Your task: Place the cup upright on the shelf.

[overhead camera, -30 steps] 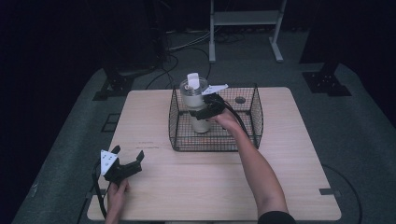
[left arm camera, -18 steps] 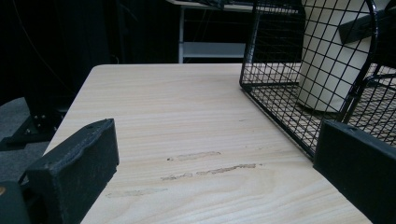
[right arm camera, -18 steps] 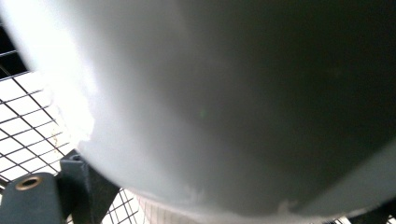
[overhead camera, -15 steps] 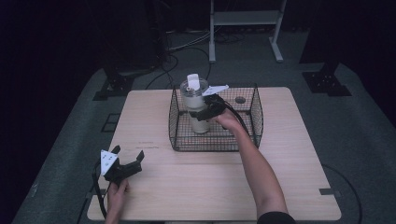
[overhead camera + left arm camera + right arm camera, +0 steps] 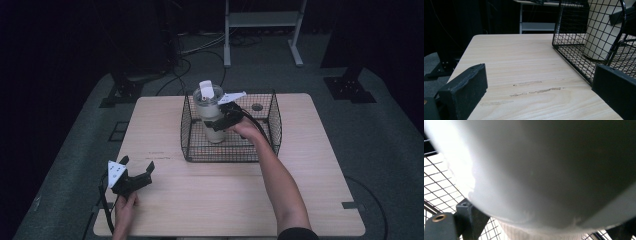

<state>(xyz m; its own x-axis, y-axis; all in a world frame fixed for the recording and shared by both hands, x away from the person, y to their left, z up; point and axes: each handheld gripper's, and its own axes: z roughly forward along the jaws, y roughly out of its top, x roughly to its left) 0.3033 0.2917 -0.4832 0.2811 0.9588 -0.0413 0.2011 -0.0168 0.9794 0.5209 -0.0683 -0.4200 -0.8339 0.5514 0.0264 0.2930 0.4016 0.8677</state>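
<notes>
Left gripper (image 5: 134, 172): I am resting it on the desk (image 5: 320, 165), well to the near left of the wire basket (image 5: 272, 131), jaws spread wide, holding nothing.
Tumbler (image 5: 210, 112): it is standing upright inside the basket, near the left wall, long axis vertical.
Right gripper (image 5: 223, 120): I am clamping it on the tumbler's side from the right.
Hidden: the tumbler is blurring my right gripper view; contact points unclear.

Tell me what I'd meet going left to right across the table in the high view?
Left gripper → cream tumbler standing inside the wire basket → right gripper clamped on the tumbler → bare table.
</notes>
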